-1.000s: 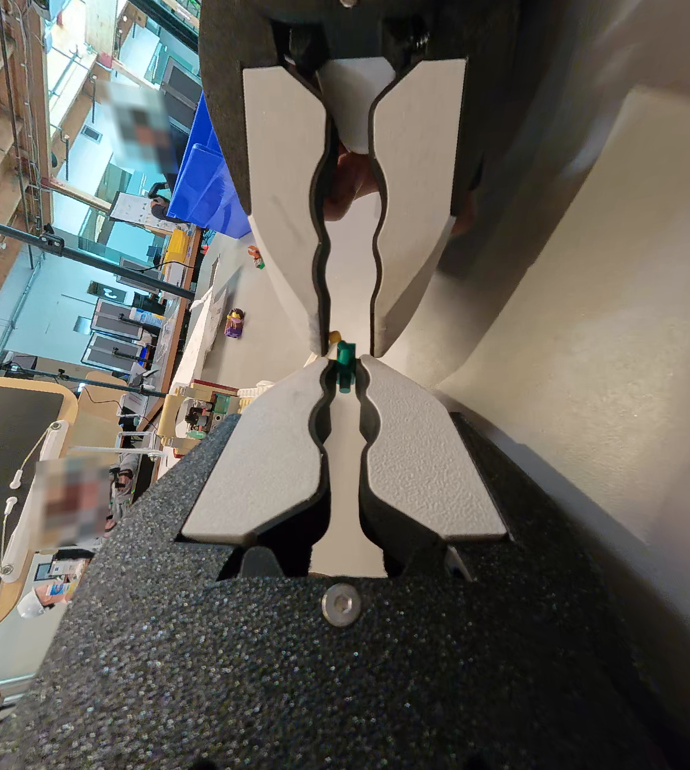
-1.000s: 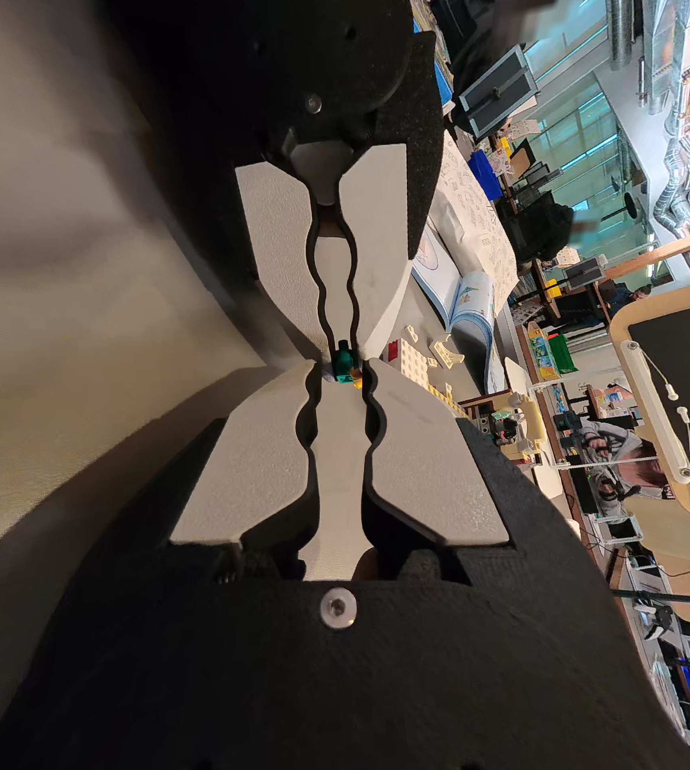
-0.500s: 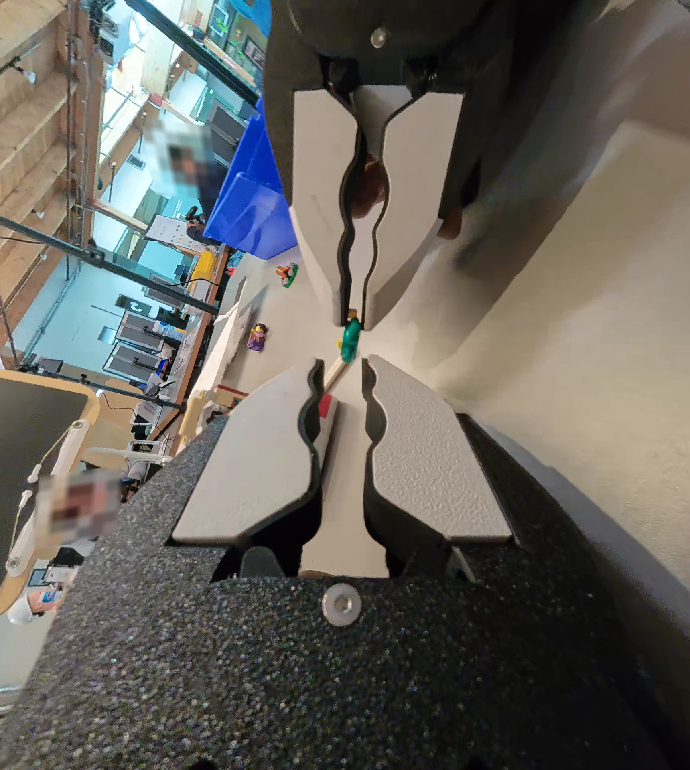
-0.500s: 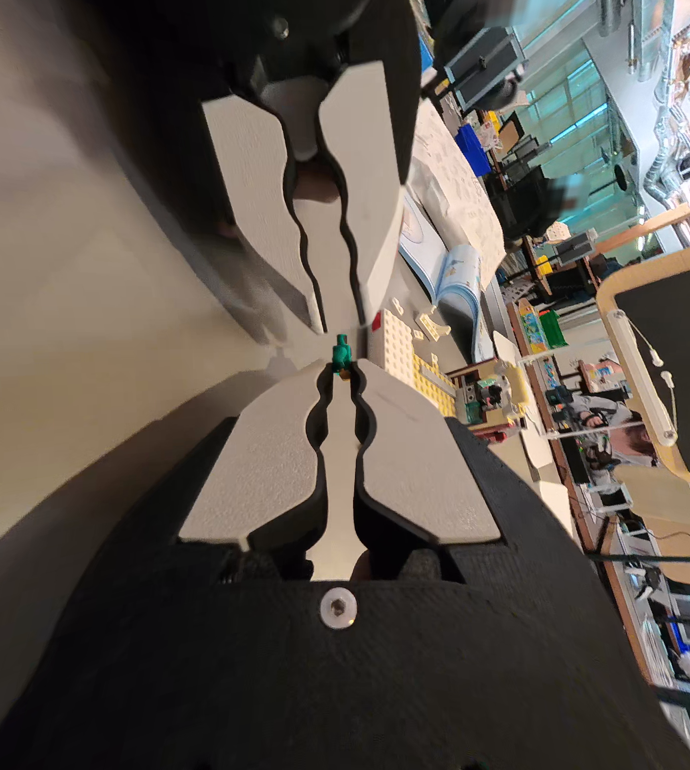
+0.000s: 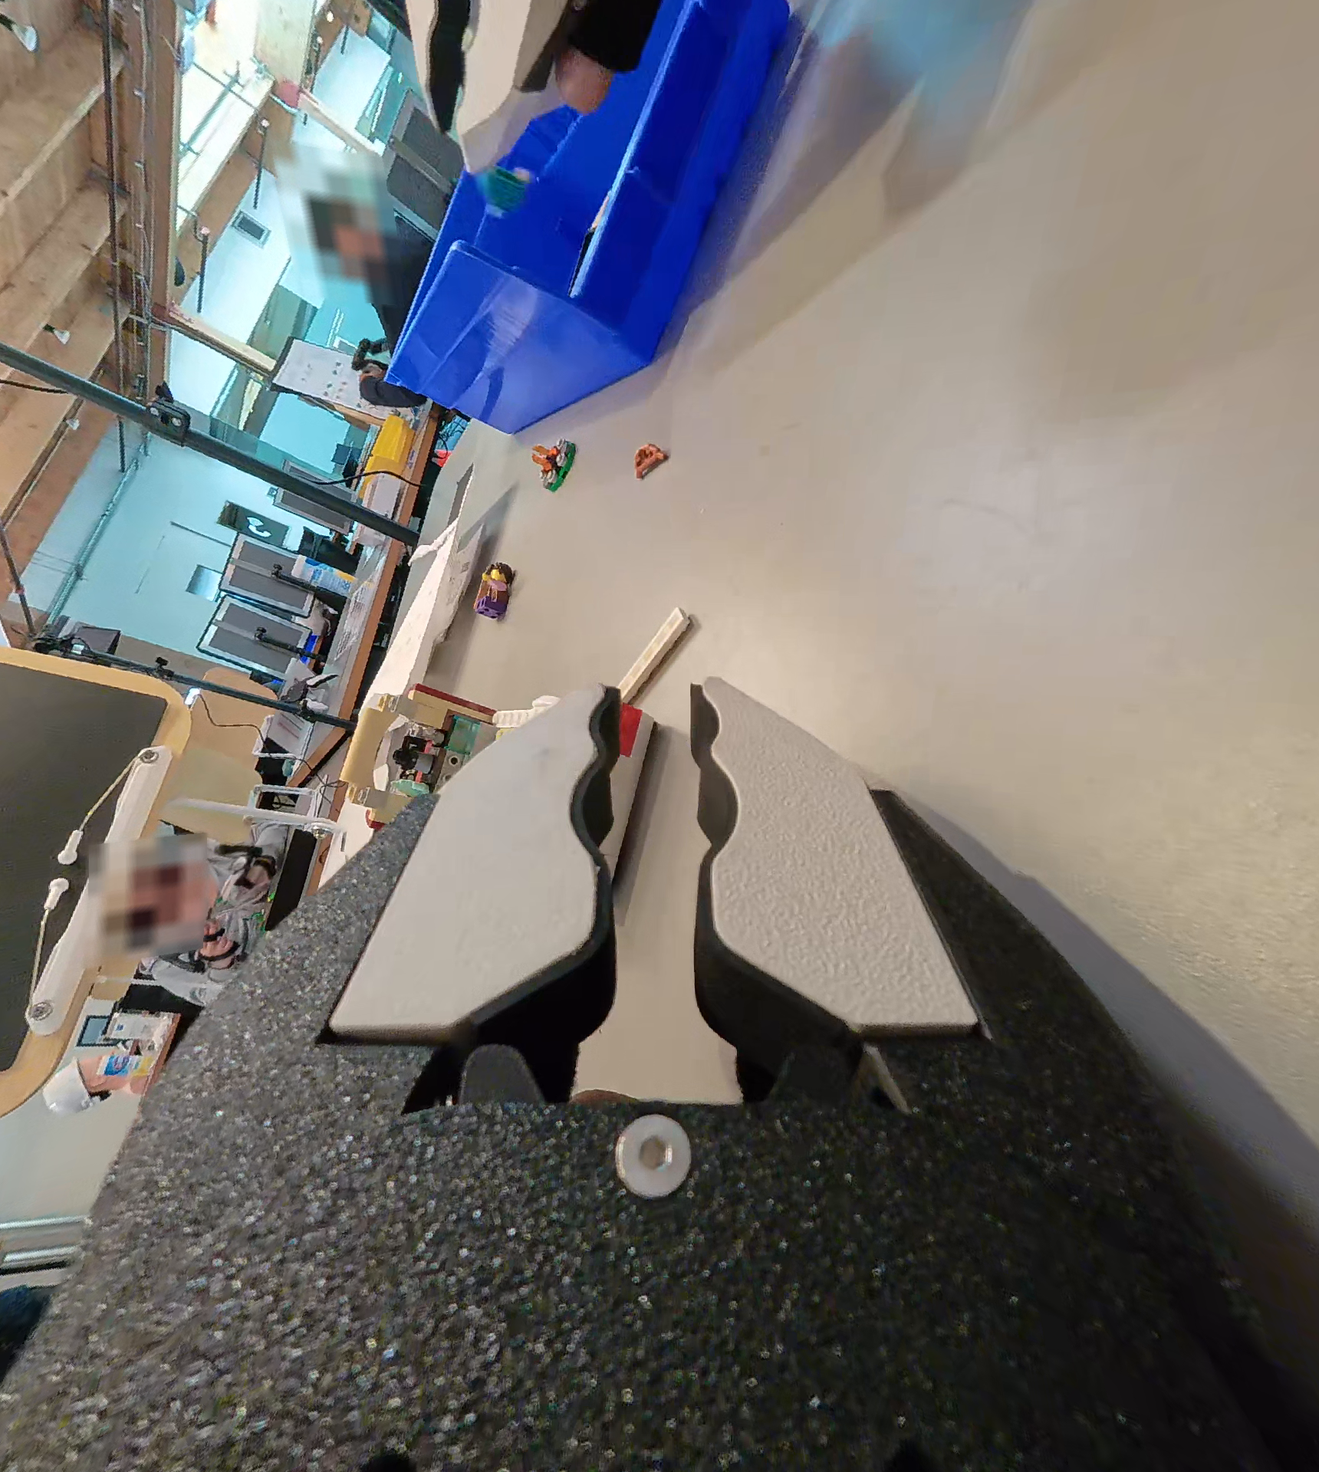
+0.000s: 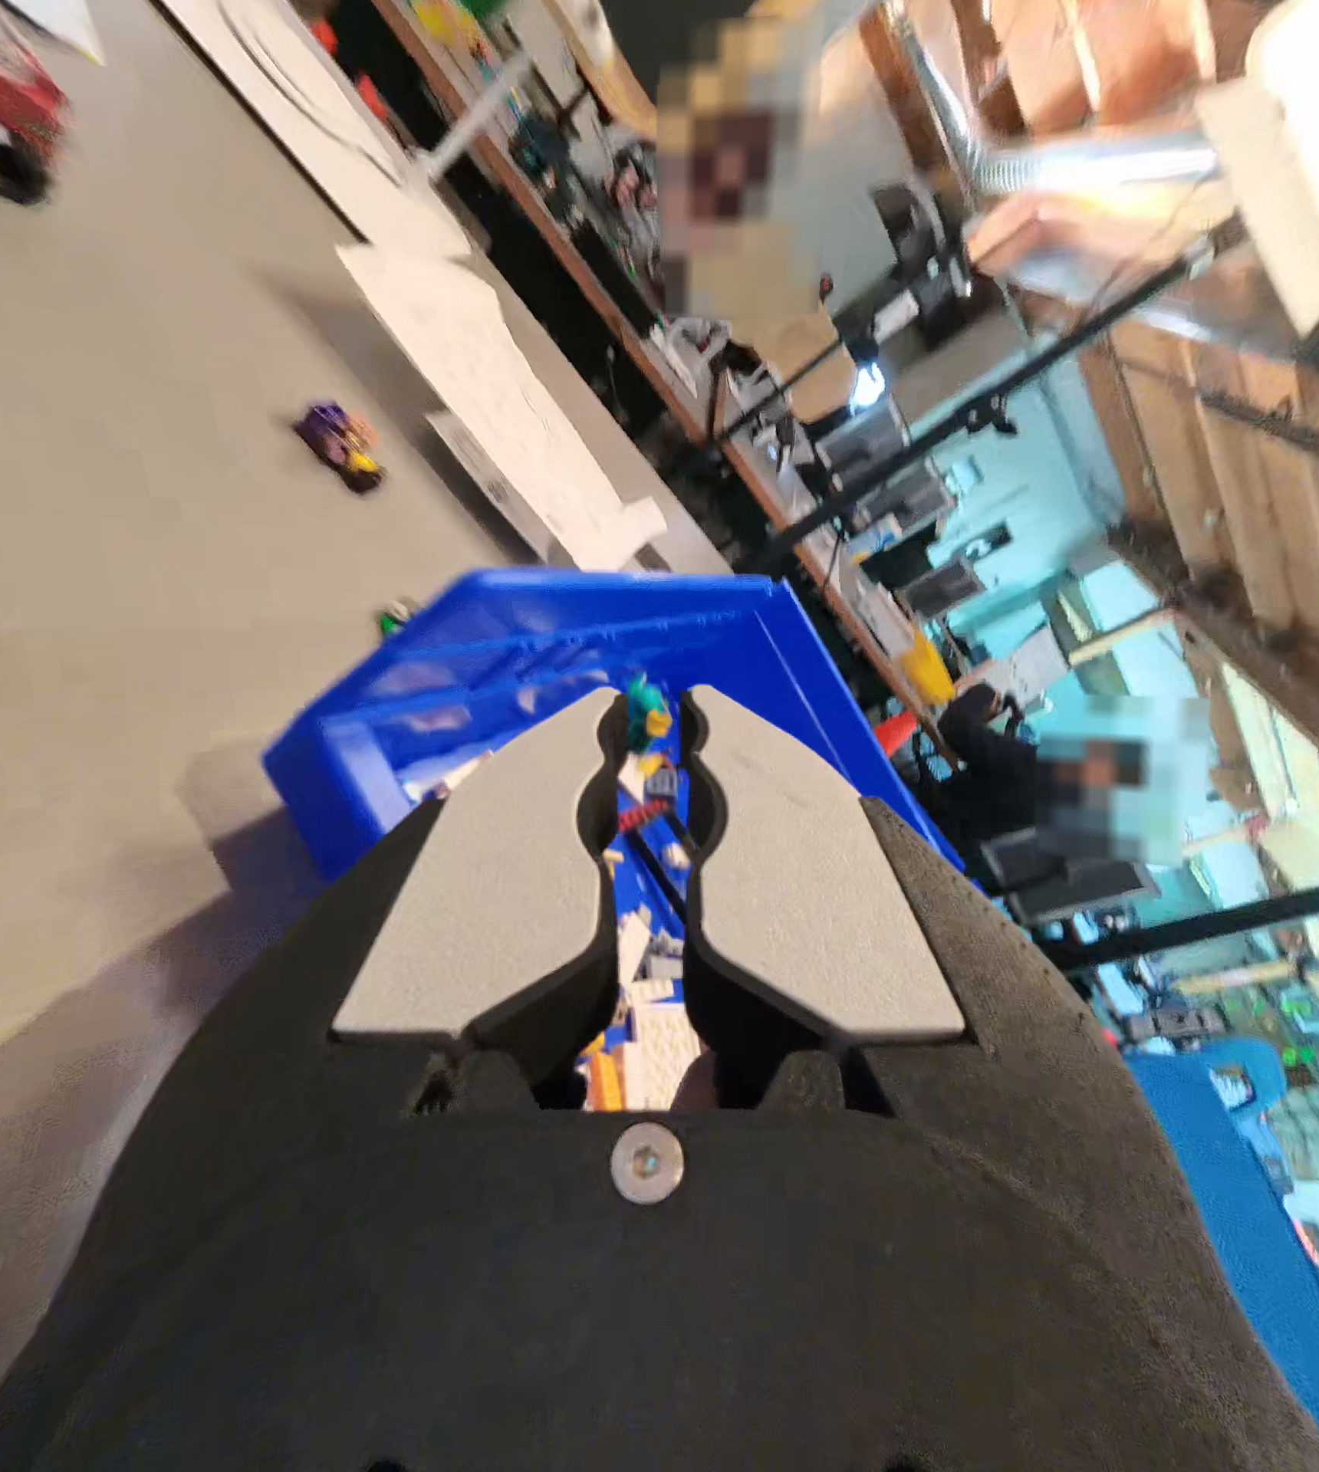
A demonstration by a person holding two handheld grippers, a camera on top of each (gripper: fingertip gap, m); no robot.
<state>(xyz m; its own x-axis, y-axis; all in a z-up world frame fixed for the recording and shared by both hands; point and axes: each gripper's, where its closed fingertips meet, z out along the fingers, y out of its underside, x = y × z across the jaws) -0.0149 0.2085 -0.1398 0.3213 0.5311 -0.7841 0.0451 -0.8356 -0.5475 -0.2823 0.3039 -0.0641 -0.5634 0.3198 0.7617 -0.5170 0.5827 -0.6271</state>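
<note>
The counter (image 5: 1039,557) has a plain grey-beige top with a soft shine from daylight. Behind it stands a long wooden-edged bench (image 5: 393,510) crowded with equipment. Farther back are large glass partitions (image 5: 186,494) with a pale turquoise tint, and black metal poles (image 5: 162,414) cross in front of them. On one side rises a wall of light wooden boards (image 5: 27,159), which the right wrist view shows as wooden panels (image 6: 1238,478). A dark board with a rounded pale wooden frame (image 5: 19,860) stands near. The right wrist view is blurred.
</note>
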